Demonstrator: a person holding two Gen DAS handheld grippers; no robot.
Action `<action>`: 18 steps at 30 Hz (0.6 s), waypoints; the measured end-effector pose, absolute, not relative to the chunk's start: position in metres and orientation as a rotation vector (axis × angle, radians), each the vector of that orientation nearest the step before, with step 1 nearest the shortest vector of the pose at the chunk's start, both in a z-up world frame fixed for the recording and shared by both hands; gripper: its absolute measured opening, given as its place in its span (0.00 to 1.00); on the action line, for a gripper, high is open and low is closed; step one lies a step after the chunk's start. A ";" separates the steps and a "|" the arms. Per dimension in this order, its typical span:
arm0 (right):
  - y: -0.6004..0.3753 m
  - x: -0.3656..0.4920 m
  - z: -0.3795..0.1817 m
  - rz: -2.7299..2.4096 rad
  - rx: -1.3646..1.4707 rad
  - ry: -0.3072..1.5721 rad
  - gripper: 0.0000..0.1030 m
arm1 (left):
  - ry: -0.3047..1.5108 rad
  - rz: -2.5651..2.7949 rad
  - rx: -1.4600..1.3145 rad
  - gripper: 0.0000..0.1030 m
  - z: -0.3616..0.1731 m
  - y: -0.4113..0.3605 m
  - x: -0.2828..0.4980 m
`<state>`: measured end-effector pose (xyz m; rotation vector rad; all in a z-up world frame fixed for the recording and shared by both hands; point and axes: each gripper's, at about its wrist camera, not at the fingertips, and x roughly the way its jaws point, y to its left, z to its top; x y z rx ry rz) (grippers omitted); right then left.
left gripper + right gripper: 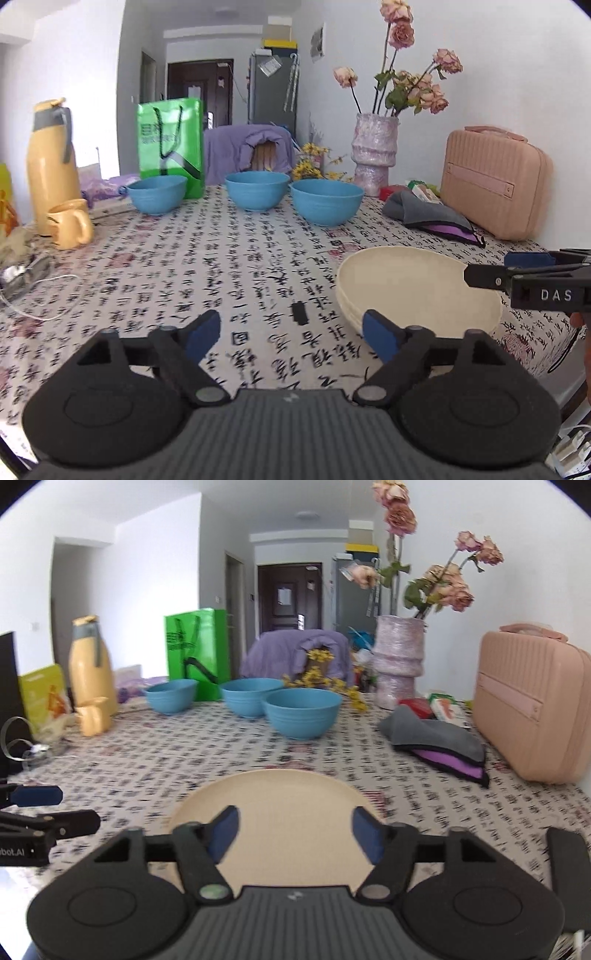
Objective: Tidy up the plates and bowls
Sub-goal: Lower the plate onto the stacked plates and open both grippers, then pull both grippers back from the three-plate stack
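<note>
A stack of cream plates (413, 288) (280, 812) lies on the patterned tablecloth near the front. Three blue bowls stand apart in a row at the back: left (157, 194) (170, 695), middle (256, 190) (249, 696), right (327, 201) (303, 712). My left gripper (293, 336) is open over bare cloth, left of the plates, with nothing between its fingers. My right gripper (293, 830) is open just above the near edge of the plates, its pads clear of them. Its side shows at the right edge of the left wrist view (491, 273).
A yellow flask (51, 166) and yellow mug (70, 223) stand at the left. A green bag (170, 146), a vase of dried flowers (373, 155), a pink case (495, 181) and a folded grey cloth (428, 216) line the back and right. A small black piece (299, 313) lies on the cloth.
</note>
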<state>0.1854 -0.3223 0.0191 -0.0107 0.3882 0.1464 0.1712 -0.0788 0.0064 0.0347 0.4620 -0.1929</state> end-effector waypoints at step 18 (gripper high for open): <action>-0.292 0.108 -0.006 0.212 -0.007 0.333 0.89 | 0.369 -0.129 0.011 1.00 -0.004 -0.052 0.096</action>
